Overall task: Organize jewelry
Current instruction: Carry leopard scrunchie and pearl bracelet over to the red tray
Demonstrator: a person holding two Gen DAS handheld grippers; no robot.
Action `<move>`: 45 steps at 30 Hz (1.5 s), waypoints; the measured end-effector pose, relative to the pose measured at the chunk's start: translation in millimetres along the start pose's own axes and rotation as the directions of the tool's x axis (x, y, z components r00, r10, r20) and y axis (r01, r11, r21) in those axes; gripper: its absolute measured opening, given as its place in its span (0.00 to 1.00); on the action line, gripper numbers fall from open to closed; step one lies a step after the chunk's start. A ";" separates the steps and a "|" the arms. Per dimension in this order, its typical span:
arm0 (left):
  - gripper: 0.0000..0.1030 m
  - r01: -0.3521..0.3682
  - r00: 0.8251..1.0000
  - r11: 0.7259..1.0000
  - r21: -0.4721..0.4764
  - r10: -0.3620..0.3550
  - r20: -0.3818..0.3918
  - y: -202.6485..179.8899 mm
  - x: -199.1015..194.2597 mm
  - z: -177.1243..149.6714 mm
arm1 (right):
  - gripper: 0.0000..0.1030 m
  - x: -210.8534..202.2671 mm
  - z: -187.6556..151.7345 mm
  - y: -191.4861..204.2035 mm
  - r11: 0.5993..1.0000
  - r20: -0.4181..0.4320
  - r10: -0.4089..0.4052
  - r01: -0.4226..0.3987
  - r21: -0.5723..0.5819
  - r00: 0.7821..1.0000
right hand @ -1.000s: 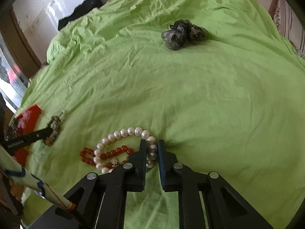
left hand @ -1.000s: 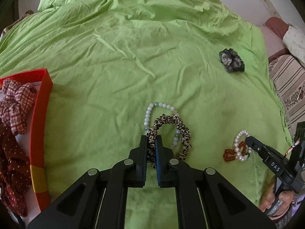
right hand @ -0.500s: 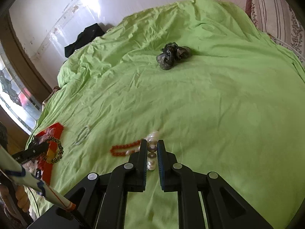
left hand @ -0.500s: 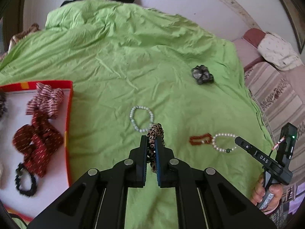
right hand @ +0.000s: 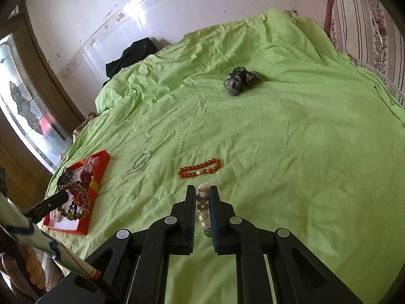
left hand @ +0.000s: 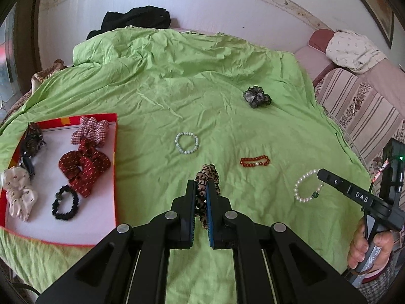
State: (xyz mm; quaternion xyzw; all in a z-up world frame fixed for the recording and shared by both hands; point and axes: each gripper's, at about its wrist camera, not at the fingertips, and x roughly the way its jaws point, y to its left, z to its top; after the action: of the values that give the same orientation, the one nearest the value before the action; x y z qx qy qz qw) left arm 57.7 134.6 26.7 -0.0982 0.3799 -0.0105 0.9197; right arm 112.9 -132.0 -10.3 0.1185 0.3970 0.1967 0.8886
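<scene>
My left gripper (left hand: 200,190) is shut on a leopard-print scrunchie (left hand: 210,177) and holds it above the green bedspread. My right gripper (right hand: 203,195) is shut on a white pearl bracelet (right hand: 202,204), lifted off the bed; it also shows in the left wrist view (left hand: 307,186). A red bead bracelet (left hand: 255,160) and a pale green bead bracelet (left hand: 186,143) lie on the bedspread. A red-rimmed white tray (left hand: 106,228) at the left holds several scrunchies.
A dark grey scrunchie (left hand: 257,96) lies far on the bed. Black clothing (left hand: 131,20) sits at the bed's far end by the wall. A striped sofa (left hand: 359,106) stands to the right. A window (right hand: 22,116) is at the left.
Both grippers have risen and pulled back from the bed, each lifting its item. The leopard scrunchie came off the green bracelet; the pearl bracelet came off the red one.
</scene>
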 end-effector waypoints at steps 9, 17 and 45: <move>0.07 -0.008 0.999 0.998 -0.054 0.010 0.030 17.5 -30.5 -15.9 | 0.11 -21.1 -7.6 25.1 0.999 0.017 0.026 -0.025 -0.035 1.000; 0.07 -0.026 0.998 0.994 -0.110 0.032 0.050 40.1 -51.5 -25.4 | 0.11 -30.9 -11.4 48.8 0.996 0.019 0.043 -0.042 -0.076 0.999; 0.07 -0.261 0.951 0.963 -0.073 0.269 0.150 57.1 -95.6 -39.6 | 0.11 -40.3 -32.1 121.3 0.967 0.002 0.057 -0.054 -0.247 0.998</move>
State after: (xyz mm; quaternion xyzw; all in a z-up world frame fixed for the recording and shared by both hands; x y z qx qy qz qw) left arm -41.2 192.8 55.2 -0.0708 0.3156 0.1308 0.9372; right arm 33.3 -39.7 39.7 0.0190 0.3618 0.2688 0.8925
